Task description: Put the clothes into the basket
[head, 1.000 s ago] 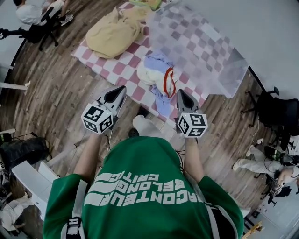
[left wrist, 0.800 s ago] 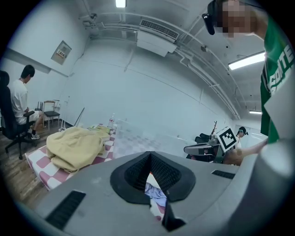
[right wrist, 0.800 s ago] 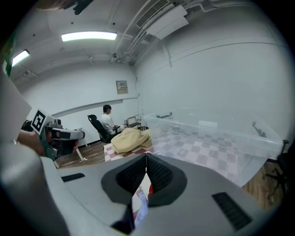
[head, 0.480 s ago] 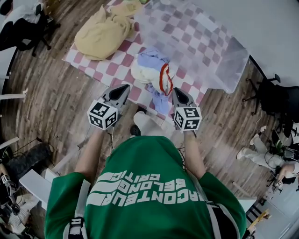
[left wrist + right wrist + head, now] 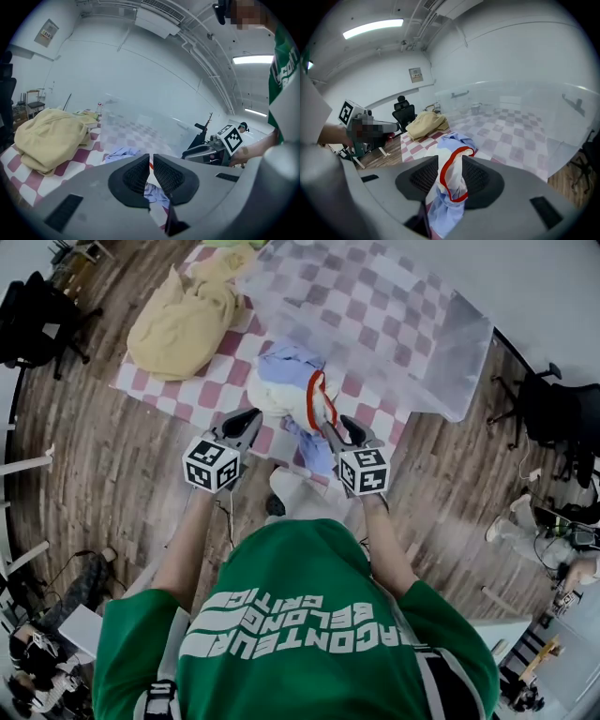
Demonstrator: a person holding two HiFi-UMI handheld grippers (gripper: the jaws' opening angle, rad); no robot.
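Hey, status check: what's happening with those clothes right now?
Left gripper shut, empty. Right gripper jaws just opening, red-trimmed garment between them. Basket just beyond, nothing blocking.

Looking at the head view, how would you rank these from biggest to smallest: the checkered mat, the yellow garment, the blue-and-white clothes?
1. checkered mat
2. yellow garment
3. blue-and-white clothes, bunched up and clearly smallest

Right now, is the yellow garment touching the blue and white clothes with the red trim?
Apart. The head view shows bare checked squares of the mat between the yellow garment and the blue and white clothes.
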